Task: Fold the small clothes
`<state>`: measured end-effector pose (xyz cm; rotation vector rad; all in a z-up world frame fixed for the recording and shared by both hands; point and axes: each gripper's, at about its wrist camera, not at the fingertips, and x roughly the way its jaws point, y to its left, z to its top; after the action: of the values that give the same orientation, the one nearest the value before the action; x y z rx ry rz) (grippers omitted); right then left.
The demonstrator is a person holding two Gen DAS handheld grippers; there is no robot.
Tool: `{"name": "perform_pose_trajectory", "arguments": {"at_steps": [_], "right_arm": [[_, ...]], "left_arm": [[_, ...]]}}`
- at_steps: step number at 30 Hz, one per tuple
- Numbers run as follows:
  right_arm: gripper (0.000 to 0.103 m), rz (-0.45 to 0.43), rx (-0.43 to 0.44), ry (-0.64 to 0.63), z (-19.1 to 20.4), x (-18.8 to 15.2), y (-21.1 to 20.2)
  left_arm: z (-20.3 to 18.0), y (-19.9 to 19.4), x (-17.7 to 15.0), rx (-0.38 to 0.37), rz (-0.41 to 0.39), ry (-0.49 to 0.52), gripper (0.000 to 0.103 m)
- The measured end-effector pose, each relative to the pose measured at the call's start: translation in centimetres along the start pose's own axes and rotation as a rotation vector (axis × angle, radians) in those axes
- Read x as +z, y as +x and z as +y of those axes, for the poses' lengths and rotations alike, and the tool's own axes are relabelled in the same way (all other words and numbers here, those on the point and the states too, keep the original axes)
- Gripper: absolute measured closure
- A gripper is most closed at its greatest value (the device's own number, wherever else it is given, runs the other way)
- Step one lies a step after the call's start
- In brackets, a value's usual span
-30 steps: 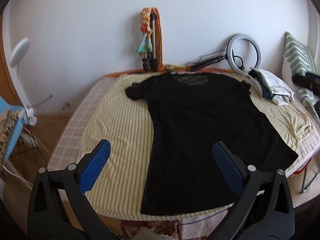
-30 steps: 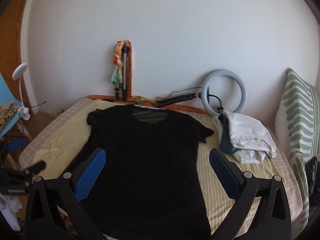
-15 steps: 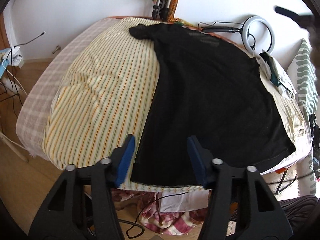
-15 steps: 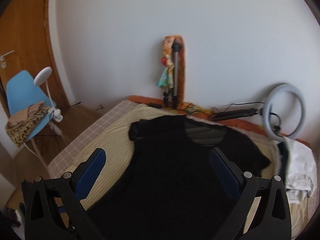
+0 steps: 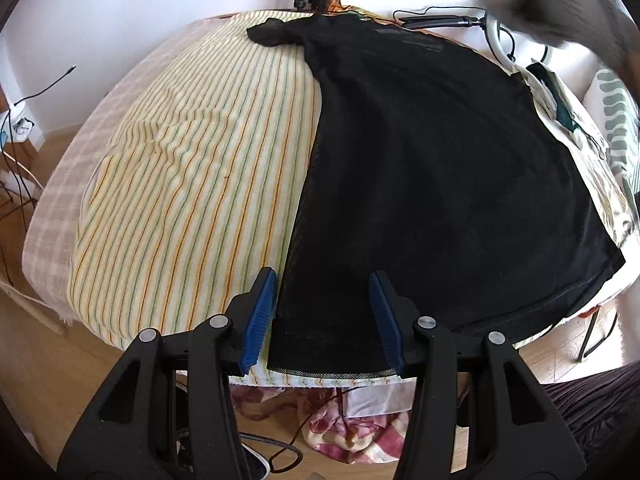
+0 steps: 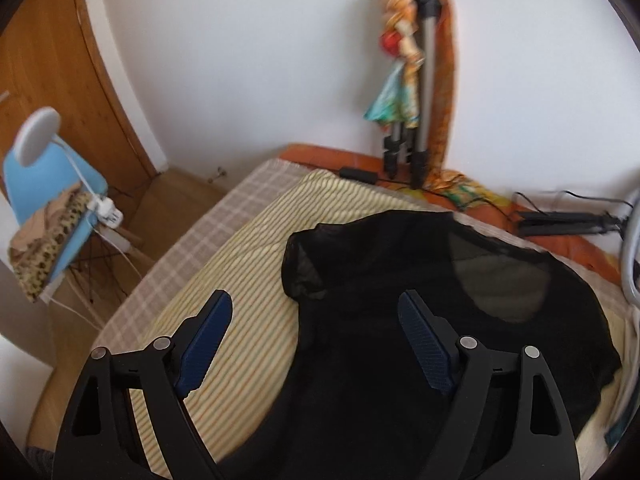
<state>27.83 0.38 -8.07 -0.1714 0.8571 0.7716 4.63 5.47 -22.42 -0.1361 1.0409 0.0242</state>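
Observation:
A black short-sleeved T-shirt (image 5: 440, 168) lies flat on a bed with a striped yellow sheet (image 5: 192, 184), neck at the far end. My left gripper (image 5: 324, 316) is open, its blue pads (image 5: 260, 316) straddling the shirt's near left hem corner just above the cloth. In the right wrist view the same shirt (image 6: 420, 320) shows its left sleeve and neckline. My right gripper (image 6: 316, 340) is open over the left shoulder area, one finger over the sheet, one over the shirt.
A tripod with a colourful doll (image 6: 412, 80) leans on the far wall. A ring light (image 5: 500, 36) and folded clothes (image 5: 560, 96) sit at the bed's far right. A blue chair with a lamp (image 6: 52, 184) stands left. Cloth and cables lie on the floor (image 5: 344, 420).
My left gripper has dropped to the shirt's near left hem and narrowed its opening. My right gripper has moved forward and left toward the left sleeve and also narrowed.

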Motion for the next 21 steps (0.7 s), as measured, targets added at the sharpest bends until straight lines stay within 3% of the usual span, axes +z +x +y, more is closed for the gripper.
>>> {"name": "perform_pose_trajectory", "arguments": {"at_steps": [3, 5, 8, 15, 18, 20, 21], "right_arm": [[0.019, 0.036, -0.008, -0.034, 1.6, 1.0, 4.1], [0.022, 0.058, -0.021, -0.053, 2.5, 1.6, 6.7], [0.027, 0.092, -0.036, -0.076, 3.5, 2.3, 10.9], [0.034, 0.146, -0.136, -0.135, 4.2, 2.9, 17.6], [0.051, 0.169, -0.173, -0.144, 3.6, 3.1, 19.2], [0.078, 0.192, -0.177, -0.146, 3.2, 3.0, 20.2], [0.082, 0.188, -0.153, -0.150, 3.1, 2.9, 20.2]], "left_arm": [[0.5, -0.1, 0.2, -0.019, 0.003, -0.020, 0.060], [0.9, -0.1, 0.4, -0.038, 0.006, -0.037, 0.087], [1.5, -0.1, 0.6, -0.085, 0.016, -0.069, 0.098], [2.6, 0.0, 0.8, -0.170, 0.040, -0.131, 0.102], [2.7, -0.3, 0.8, -0.192, 0.040, -0.138, 0.102], [2.3, -0.5, 0.8, -0.200, 0.036, -0.122, 0.103], [2.0, -0.5, 0.7, -0.200, 0.031, -0.114, 0.103]]}}
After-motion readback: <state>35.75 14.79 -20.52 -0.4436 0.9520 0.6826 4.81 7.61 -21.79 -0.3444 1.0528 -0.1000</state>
